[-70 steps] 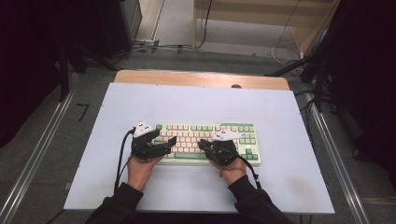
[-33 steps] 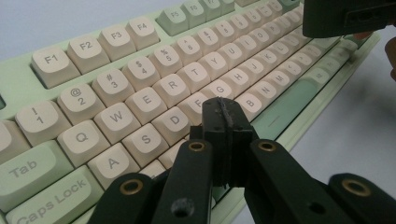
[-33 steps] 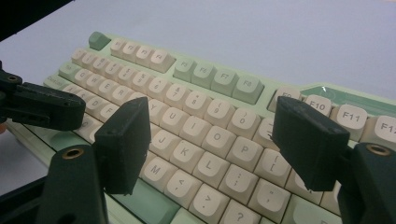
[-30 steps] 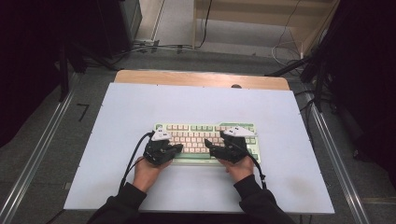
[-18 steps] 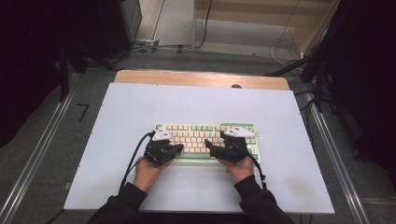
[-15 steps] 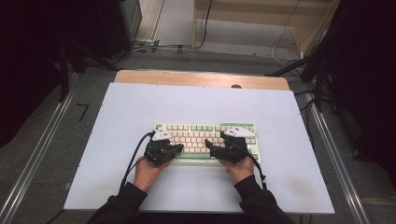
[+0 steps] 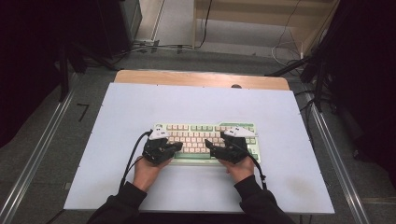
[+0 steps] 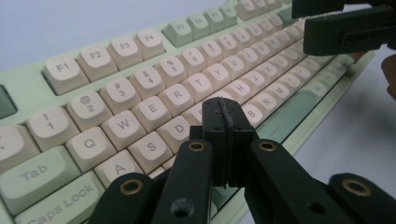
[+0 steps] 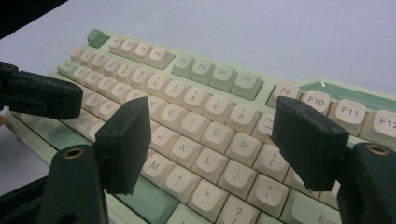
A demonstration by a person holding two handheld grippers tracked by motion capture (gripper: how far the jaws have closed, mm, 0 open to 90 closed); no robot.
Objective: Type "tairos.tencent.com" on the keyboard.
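Note:
A pale green keyboard [image 7: 196, 134] with cream keys lies in the middle of the white table top [image 7: 280, 116]. My left gripper [image 7: 179, 145] is shut with nothing between its jaws. In the left gripper view its tips [image 8: 224, 116] sit low over the keyboard [image 8: 140, 93] around the F and G keys; I cannot tell whether they touch. My right gripper [image 7: 208, 148] is open, pointing left over the keyboard's right half. In the right gripper view its pads [image 9: 126, 140] stand wide apart above the J, K, L keys of the keyboard [image 9: 210, 79], holding nothing.
A wooden strip [image 7: 201, 78] runs along the table's far edge. Metal rails [image 7: 46, 144] flank both sides. Each gripper trails a black cable [image 7: 133, 156] toward the near edge. In each gripper view the other gripper [image 9: 42, 95] shows close by.
Since the earliest frame both hands have shifted a little to the right along the keyboard's front. Over the last second nothing has moved.

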